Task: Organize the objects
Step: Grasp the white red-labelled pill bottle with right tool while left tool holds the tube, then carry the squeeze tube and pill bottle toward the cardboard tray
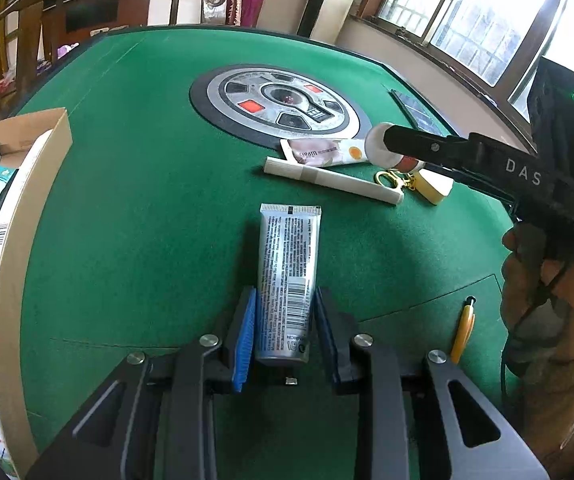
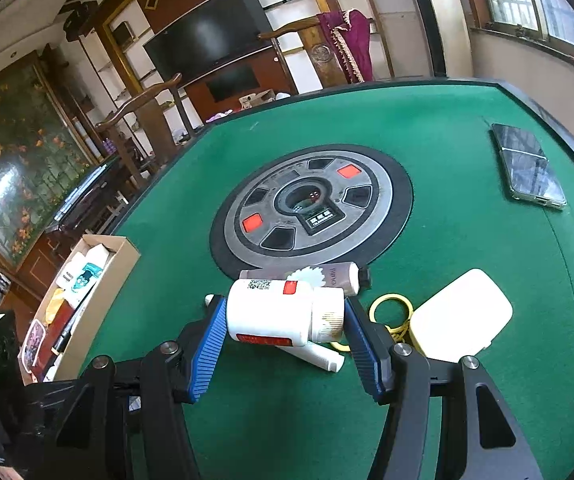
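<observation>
A: What's the surface?

B: A green felt table [image 2: 467,240] with a round grey dial panel [image 2: 311,208] set in its middle. The room has a dark TV [image 2: 207,44], wooden chairs, a maroon cloth [image 2: 347,40] over one chair back, and windows [image 1: 467,12] on the right.

A: Where is there room to move?

B: The felt lies bare between the panel and the cardboard box [image 2: 87,300] at the left edge. The clutter sits just below the panel: a pink tube [image 1: 323,152], a white stick [image 1: 335,180], a gold ring [image 2: 391,312] and a pale yellow case [image 2: 461,316], all close together. A phone [image 2: 527,164] lies well apart near the right edge. A yellow pen [image 1: 462,332] lies near the near edge.

A: The tongs?

B: The left gripper [image 1: 285,320] pinches a silver tube [image 1: 289,280] by its lower end, above the felt. The right gripper [image 2: 285,320] has a white bottle [image 2: 283,312] between its pads, end to end, over the clutter; both pads look to touch it.

A: Any writing?

B: "DAS" on the right gripper's arm, a barcode and fine print on the silver tube, too small to read, a QR code and red labels on the bottle.
</observation>
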Motion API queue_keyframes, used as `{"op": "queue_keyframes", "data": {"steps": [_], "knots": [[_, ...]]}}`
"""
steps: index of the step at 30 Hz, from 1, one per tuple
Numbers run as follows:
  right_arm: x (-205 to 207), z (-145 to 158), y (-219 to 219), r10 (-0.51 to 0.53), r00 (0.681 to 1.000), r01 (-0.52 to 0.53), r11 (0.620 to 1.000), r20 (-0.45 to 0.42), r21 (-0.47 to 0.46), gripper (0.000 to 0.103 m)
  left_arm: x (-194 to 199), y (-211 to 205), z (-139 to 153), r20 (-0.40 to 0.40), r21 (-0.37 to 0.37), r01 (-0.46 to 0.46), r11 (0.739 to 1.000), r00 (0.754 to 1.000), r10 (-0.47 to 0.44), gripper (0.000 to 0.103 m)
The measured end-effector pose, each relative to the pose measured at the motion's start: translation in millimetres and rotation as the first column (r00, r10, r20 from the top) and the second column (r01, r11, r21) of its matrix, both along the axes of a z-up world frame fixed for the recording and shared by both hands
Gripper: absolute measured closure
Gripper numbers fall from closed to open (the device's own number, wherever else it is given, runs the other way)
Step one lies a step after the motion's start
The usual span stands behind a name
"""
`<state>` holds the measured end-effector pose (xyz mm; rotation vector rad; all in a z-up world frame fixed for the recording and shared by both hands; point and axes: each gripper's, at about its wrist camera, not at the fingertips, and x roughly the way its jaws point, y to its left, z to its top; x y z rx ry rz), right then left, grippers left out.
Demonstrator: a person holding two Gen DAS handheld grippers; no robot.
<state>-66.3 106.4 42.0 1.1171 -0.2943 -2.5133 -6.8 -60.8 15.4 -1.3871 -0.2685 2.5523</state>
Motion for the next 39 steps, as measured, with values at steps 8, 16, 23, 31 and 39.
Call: {"op": "queue_keyframes", "data": {"steps": [8,16,23,31,39], "knots": [[-0.9,-3.9,-1.0,-0.012,1.000,0.013,1.000,0.014,-0.019,0.040,3.0,-0.3,0.5,-0.002,0.007,-0.008,1.000,1.000,0.008,0.075],[3.0,-5.5,-16.7,-0.011,1.000,0.011,0.999,0.020,-0.037,0.040,13.4,-15.4,2.7,-0.021,0.054,-0.024,0.998,0.999,0.025,0.075],[6.0,-8.2,-35.9,0.001,1.000,0.001,0.999,0.027,-0.049,0.040,29.1,-34.3,22.9,-0.079,0.056,-0.054,0.997,0.995,0.058,0.075],[9.0,-11.1,-50.5,0.022,0.999,-0.020,0.999,0.035,-0.048,0.040,64.7,-64.5,45.6,-0.131,0.059,-0.115,0.992,0.984,0.122,0.075],[11.4,-11.8,-63.7,0.048,0.998,-0.046,0.998,0.040,-0.046,0.040,103.0,-110.3,52.7,-0.138,0.062,-0.240,0.969,0.959,0.246,0.075]]}}
